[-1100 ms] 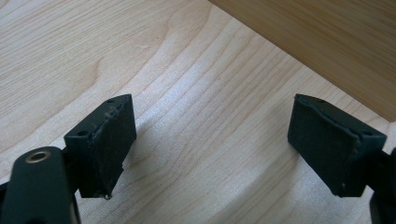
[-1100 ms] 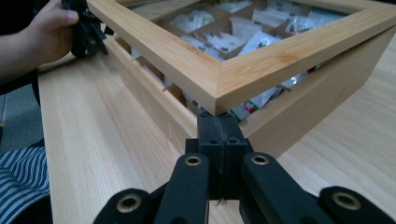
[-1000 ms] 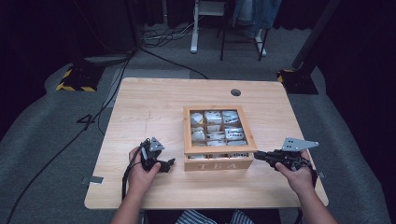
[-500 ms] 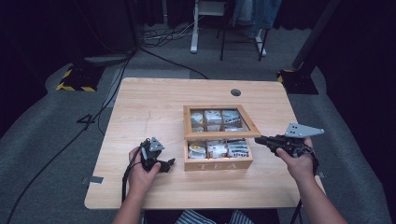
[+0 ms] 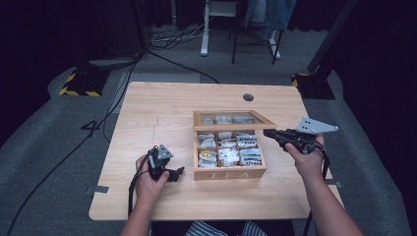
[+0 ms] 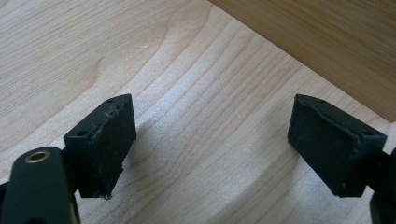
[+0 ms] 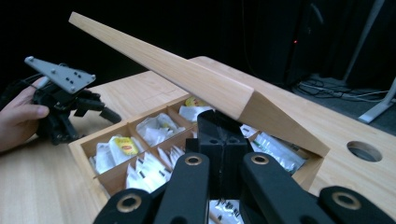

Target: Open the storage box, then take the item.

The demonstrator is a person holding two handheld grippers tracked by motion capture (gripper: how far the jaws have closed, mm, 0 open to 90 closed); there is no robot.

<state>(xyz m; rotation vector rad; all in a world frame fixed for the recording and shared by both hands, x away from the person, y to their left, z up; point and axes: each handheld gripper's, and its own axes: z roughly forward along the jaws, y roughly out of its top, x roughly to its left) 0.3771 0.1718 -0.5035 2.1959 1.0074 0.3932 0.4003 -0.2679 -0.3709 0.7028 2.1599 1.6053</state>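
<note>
A dark room with grey carpet and trailing cables surrounds a pale wooden table (image 5: 147, 113), and near the middle of it stands a wooden tea box (image 5: 229, 172) whose compartments are packed with tea bags (image 5: 228, 152). The box's hinged lid (image 5: 231, 119) stands partly raised, tilted up over the back row. The right gripper (image 5: 268, 132) sits at the right side of the box with its jaws pressed fully together; in the right gripper view its closed tips (image 7: 219, 133) lie under the lid's side edge (image 7: 196, 84), propping it rather than pinching it. That is the weak spot, in my judgement: the lid merely rests on the tips, so a sideways drift of the hand could let it slide off and drop shut, and an uneven push could drag the light box across the table. The left gripper (image 5: 177, 173) lies low on the table just left of the box, jaws spread wide and holding nothing, the box wall (image 6: 327, 42) just beyond them, so nothing braces the box.
</note>
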